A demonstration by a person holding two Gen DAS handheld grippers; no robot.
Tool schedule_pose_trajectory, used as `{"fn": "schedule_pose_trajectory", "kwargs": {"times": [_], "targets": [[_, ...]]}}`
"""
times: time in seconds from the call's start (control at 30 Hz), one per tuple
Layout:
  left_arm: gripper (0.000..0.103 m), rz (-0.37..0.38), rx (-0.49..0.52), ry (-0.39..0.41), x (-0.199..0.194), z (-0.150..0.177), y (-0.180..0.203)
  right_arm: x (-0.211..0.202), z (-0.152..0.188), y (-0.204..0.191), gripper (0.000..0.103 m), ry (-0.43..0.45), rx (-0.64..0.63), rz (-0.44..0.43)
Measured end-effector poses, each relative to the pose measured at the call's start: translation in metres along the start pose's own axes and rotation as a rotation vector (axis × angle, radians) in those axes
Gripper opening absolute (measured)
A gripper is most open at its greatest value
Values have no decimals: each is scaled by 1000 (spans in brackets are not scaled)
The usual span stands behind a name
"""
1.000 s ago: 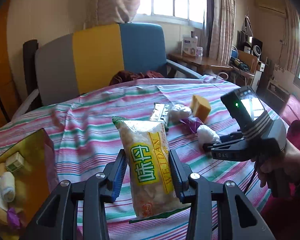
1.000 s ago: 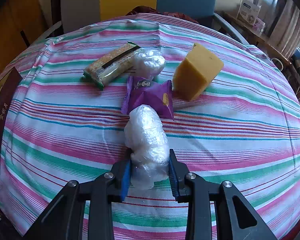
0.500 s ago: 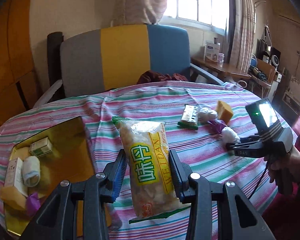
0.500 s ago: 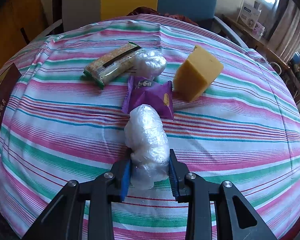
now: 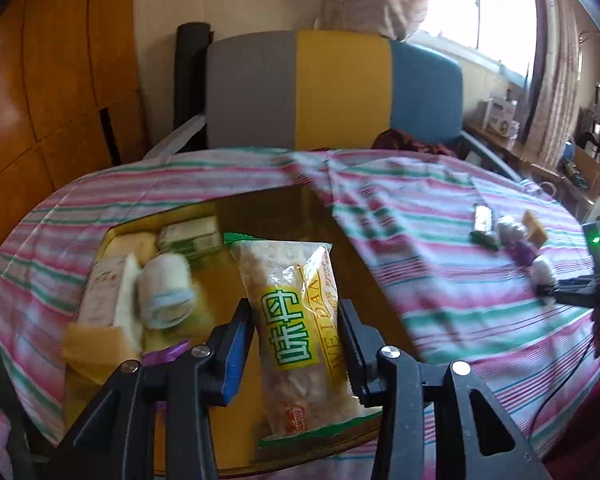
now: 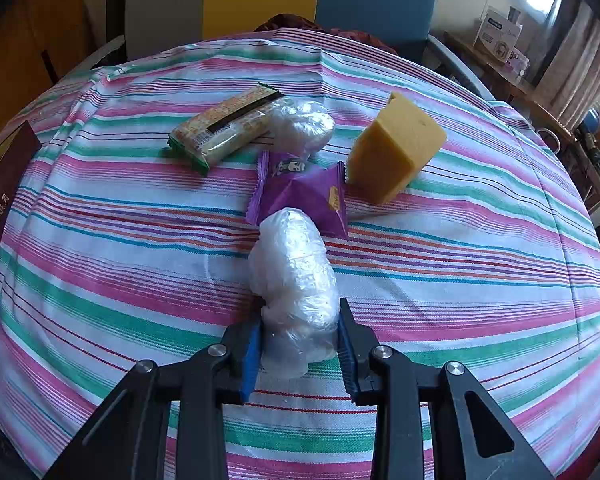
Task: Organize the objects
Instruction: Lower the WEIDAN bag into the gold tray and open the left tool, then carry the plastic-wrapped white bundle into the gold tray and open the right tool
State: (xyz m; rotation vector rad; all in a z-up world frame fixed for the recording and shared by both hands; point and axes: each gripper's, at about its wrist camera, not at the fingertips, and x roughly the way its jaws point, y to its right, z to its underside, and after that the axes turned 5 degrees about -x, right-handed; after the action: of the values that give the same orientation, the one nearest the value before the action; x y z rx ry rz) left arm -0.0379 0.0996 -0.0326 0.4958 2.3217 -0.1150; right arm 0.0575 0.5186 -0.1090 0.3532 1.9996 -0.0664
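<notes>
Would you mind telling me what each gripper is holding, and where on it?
Left gripper: snack bag, gripped across its middle. Right gripper: plastic-wrapped bundle, gripped at its near end.

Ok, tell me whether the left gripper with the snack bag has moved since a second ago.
Yes. The left gripper, shut on the snack bag, has swung left: the gold tray, earlier at the view's left edge, now lies right behind the bag.

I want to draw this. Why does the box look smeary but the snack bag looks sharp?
Left wrist view: box and cloth are blurred, the snack bag sharp in the left gripper; window glares white. Right wrist view: all crisp, edges bulge.
</notes>
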Motion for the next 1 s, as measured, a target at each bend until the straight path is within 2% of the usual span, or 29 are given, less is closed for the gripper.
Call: {"fn": "schedule_pose_trajectory", "kwargs": {"times": [0.1, 0.27, 0.4, 0.43, 0.57, 0.77, 0.87, 1.0], "targets": [[42, -51, 27, -52, 9, 12, -22, 0, 0, 0, 33, 0, 0, 0], [43, -79, 41, -127, 21, 30, -51, 0, 0, 1, 33, 0, 0, 1], [56, -54, -31, -145, 19, 38, -71, 0, 0, 1, 33, 1, -5, 6], [59, -49, -48, -141, 17, 40, -74, 0, 1, 0, 33, 2, -7, 9], [59, -26, -114, -113, 4, 45, -87, 0, 2, -1, 33, 4, -14, 18], [59, -28, -126, -54, -11, 42, -83, -10, -2, -8, 33, 17, -7, 31], [59, -31, -144, -24, -17, 35, -84, -29, -9, -28, 33, 74, -20, -9], [59, -63, -180, -1, -23, 28, -90, -61, -24, -82, 33, 158, -84, -129]]}}
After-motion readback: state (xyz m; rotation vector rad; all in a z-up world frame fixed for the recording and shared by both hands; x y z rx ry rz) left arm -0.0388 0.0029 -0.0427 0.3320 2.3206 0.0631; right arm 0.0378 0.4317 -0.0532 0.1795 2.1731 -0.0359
